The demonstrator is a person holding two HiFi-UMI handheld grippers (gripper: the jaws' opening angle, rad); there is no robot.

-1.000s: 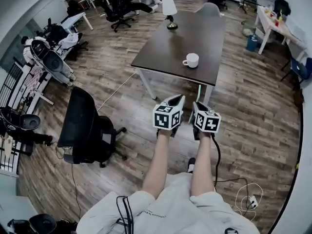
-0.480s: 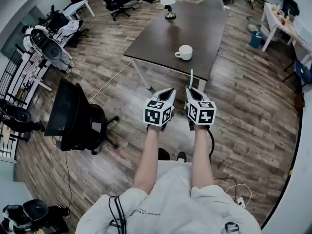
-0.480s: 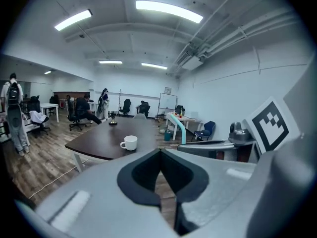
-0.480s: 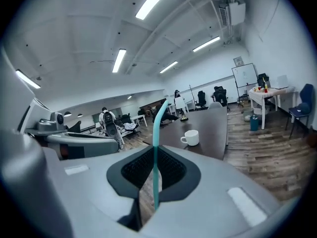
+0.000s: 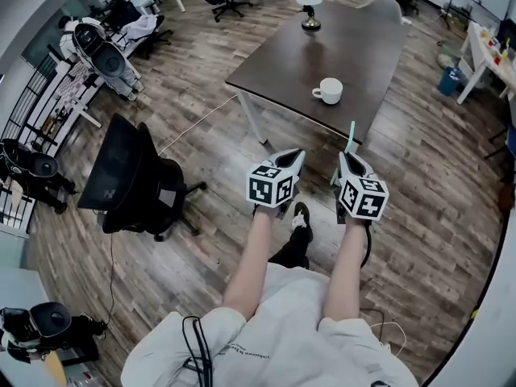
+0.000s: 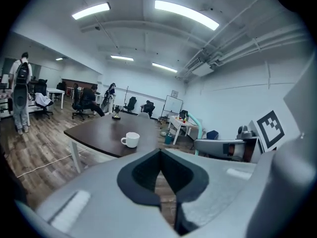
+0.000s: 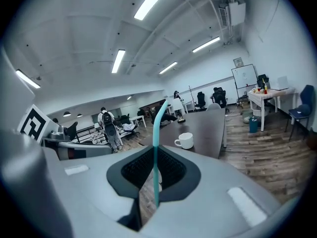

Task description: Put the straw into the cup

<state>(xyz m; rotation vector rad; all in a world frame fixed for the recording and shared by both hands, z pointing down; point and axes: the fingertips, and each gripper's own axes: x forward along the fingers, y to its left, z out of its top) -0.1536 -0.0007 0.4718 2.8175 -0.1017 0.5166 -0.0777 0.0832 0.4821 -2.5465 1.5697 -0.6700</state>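
Two grippers short of table (image 5: 274,71): right gripper (image 5: 345,160) clamps teal straw (image 5: 351,134) upright (tip bent), left gripper (image 5: 293,156) closed, empty; white cup (image 5: 330,91) on table.

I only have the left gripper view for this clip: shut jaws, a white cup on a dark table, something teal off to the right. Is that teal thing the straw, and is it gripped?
Observer: Yes. The right gripper view shows the right gripper shut on the straw, which stands upright between its jaws, its bent top leaning right.
Operator: How near is it to the cup?
Observer: Not there yet. In the head view the left gripper and the right gripper hang over the wooden floor, short of the table's near edge; the cup stands further in.
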